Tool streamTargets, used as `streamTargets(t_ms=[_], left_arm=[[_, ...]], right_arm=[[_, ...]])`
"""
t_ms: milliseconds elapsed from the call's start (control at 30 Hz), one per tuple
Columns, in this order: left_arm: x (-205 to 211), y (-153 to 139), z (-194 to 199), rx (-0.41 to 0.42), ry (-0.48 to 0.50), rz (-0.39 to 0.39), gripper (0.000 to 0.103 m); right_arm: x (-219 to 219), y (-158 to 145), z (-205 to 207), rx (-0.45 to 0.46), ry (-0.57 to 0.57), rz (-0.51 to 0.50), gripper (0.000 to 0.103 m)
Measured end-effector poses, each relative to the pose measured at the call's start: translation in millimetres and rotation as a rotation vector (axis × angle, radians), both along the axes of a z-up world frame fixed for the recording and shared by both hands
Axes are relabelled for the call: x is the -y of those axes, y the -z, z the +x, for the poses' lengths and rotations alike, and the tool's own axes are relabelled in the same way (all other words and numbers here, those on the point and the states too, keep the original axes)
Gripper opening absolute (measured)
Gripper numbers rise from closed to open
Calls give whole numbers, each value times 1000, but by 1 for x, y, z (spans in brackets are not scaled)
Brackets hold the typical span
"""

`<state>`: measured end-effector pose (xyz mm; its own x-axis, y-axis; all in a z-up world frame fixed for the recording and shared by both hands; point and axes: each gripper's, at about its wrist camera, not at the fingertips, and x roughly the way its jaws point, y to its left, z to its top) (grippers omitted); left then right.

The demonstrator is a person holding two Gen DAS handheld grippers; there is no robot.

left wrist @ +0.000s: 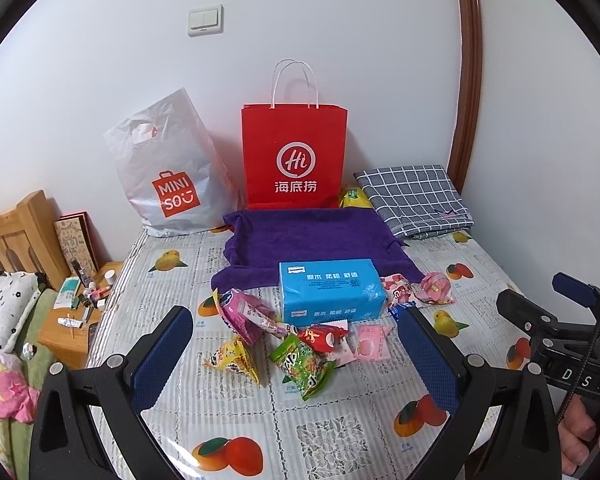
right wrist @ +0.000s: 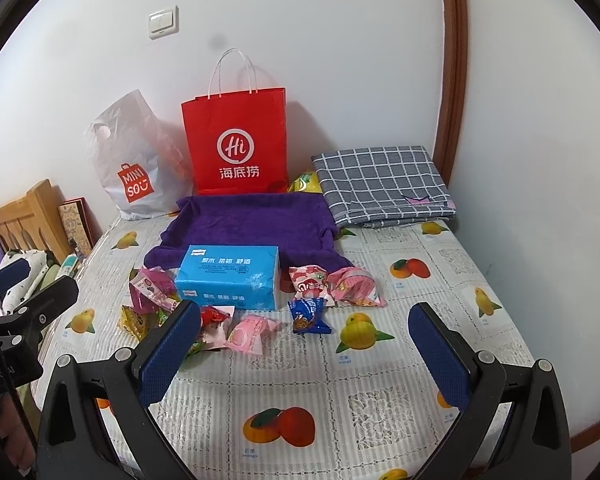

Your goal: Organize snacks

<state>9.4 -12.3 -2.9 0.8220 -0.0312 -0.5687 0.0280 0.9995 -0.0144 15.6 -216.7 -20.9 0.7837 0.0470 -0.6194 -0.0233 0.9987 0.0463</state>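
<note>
While hovering over the fruit-print counter [left wrist: 172,256], left gripper [left wrist: 300,344] spread wide, nothing between the blue pads. Same deal with the right gripper [right wrist: 304,340]: jaws well apart, holding nothing, also peeking in at the right edge of the left view.

Snacks scattered loose in front of the blue tissue pack [left wrist: 332,294]. Left of it a magenta packet [left wrist: 246,314], then a yellow one [left wrist: 234,358] nearer the camera. Green packet [left wrist: 306,366] just beside a small red one [left wrist: 320,336], touching or overlapping, hard to call. Pale pink packet [left wrist: 368,346] right next to those. Dark blue cookie pack [right wrist: 308,314] sitting on its own in the right view. Two pink-and-white wrappers [right wrist: 334,284] on the right side of the tissue pack, touching each other.

Behind all that, a purple towel [left wrist: 312,236] laid flat, tissue pack resting on its front edge. Red paper bag [left wrist: 294,156] standing upright against the wall, white Miniso bag [left wrist: 168,176] leaning to its left, folded checked cloth [left wrist: 414,196] to its right. Something yellow [left wrist: 354,198] wedged between bag and cloth, can't tell what.
</note>
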Motion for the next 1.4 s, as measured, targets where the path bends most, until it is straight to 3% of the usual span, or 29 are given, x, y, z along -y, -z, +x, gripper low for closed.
streamTargets(t_ms=[333, 567, 900, 1300, 1367, 1400], left_arm=[[-9, 27, 33, -49, 13, 21, 103], [-24, 62, 63, -124, 12, 3, 102], [-44, 94, 95, -186, -19, -12, 100], [-63, 101, 111, -204, -32, -87, 100], [-65, 103, 114, -212, -39, -88, 100], [-66, 104, 115, -215, -42, -90, 100]], right_arm=[[14, 26, 33, -50, 27, -36, 102], [38, 69, 66, -94, 31, -67, 98], [70, 123, 119, -172, 52, 20, 97], [73, 160, 188, -256, 42, 53, 97], [73, 166, 195, -275, 38, 53, 90], [73, 171, 198, -297, 25, 56, 82]])
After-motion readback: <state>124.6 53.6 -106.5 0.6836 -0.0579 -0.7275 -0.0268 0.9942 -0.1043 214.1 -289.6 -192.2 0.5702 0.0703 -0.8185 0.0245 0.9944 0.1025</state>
